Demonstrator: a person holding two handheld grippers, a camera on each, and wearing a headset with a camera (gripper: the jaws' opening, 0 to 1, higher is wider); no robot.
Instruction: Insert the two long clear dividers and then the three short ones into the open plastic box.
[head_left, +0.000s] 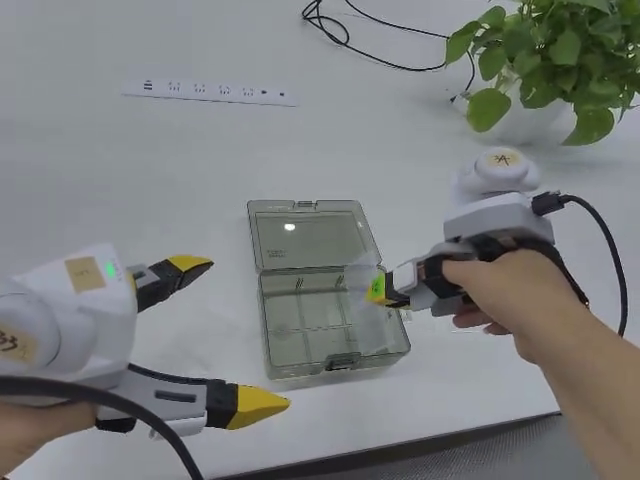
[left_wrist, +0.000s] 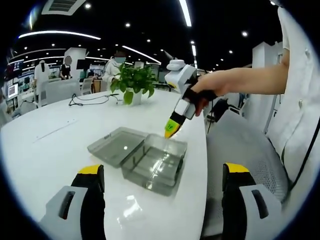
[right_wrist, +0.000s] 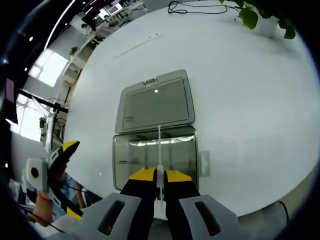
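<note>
Where the plastic box (head_left: 300, 325) is sitting: at the middle of the head view on the white surface (head_left: 150, 180), with its lid (head_left: 310, 235) lying open and flat toward the top of the frame.
Right gripper (head_left: 380, 291): reaching in from the right of the frame, its jaws pressing together on a clear divider (right_wrist: 159, 150) and holding it upright over the right part of the box's base.
Clear divider: showing edge-on as a thin line in the right gripper view; whether it is touching the base, I cannot tell.
Left gripper (head_left: 225, 335): hovering at the lower left of the frame, well apart from the box, its jaws gaping wide and gripping nothing.
Background: a power strip (head_left: 210, 90) lying at the upper left, a potted plant (head_left: 545, 50) standing at the upper right, and a black cable (head_left: 380, 45) trailing beside it.
</note>
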